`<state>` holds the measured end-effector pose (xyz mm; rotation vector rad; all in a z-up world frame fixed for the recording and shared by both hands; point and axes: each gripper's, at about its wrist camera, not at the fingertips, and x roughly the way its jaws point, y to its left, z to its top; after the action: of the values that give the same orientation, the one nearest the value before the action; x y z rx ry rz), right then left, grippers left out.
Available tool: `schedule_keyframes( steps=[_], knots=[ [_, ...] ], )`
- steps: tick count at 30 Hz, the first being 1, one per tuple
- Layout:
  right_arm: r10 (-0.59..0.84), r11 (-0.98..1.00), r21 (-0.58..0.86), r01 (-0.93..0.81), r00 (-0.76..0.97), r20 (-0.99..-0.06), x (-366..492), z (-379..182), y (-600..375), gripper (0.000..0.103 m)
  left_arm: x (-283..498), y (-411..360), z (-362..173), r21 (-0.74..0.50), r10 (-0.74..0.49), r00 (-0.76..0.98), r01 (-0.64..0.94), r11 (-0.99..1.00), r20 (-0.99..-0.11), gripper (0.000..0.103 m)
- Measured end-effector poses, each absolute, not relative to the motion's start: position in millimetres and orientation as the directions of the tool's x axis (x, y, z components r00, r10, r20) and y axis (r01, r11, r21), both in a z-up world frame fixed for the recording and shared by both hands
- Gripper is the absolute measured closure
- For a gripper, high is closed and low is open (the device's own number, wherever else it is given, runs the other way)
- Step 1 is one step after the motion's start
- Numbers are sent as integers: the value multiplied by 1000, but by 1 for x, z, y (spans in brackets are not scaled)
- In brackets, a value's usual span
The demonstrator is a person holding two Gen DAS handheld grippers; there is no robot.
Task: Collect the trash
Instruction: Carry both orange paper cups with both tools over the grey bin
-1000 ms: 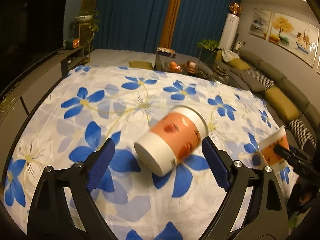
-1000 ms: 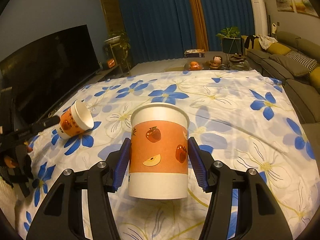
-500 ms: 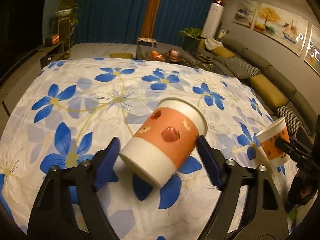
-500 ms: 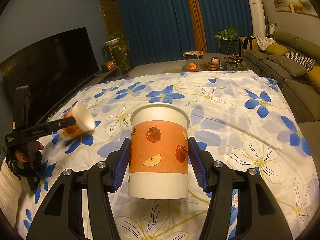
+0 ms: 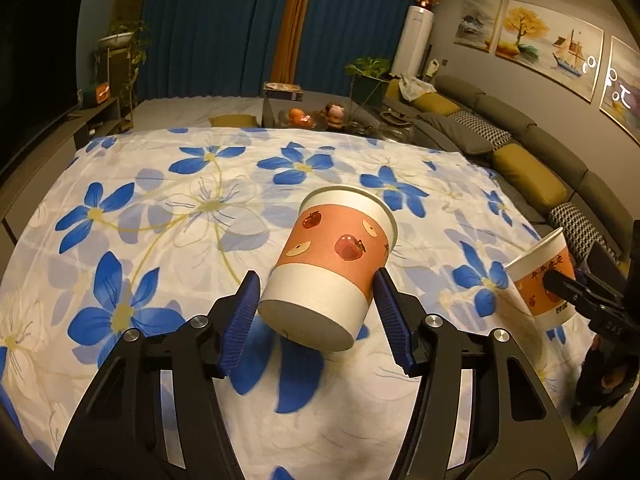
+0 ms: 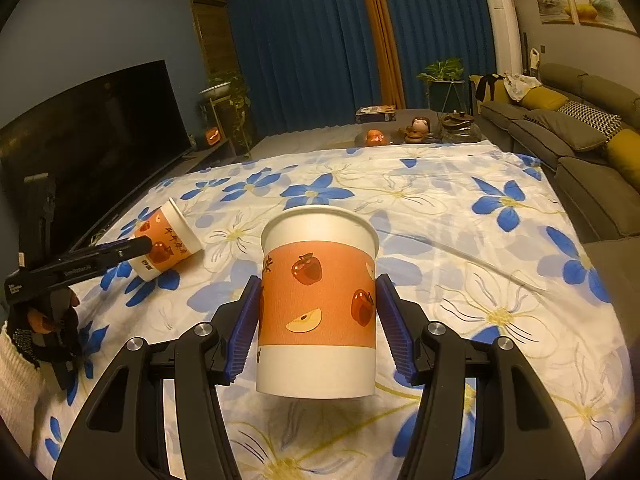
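Two paper cups in play, one per tool: the left gripper (image 5: 316, 312) is clenched on a tilted cup (image 5: 332, 268), pads on its lower wall with the base toward the camera and clear of the floral sheet (image 5: 160, 208) — I'd guess the tilt comes from being scooped up lying on its side. The right gripper (image 6: 316, 328) is clamped on an upright cup (image 6: 318, 304), also off the sheet, squeezed mid-wall, probably to avoid crushing the rim. No bin in either view — drop-off point unknown, no other trash visible on the sheet.
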<state>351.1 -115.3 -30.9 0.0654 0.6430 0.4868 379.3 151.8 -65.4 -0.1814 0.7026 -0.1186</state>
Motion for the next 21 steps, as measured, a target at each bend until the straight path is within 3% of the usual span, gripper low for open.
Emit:
schedule_keyframes(
  steps=[21],
  knots=[
    [369, 930, 207, -305, 772, -518, 279, -30, -207, 47, 327, 41, -35, -247, -326, 759, 222, 943, -563, 47]
  ],
)
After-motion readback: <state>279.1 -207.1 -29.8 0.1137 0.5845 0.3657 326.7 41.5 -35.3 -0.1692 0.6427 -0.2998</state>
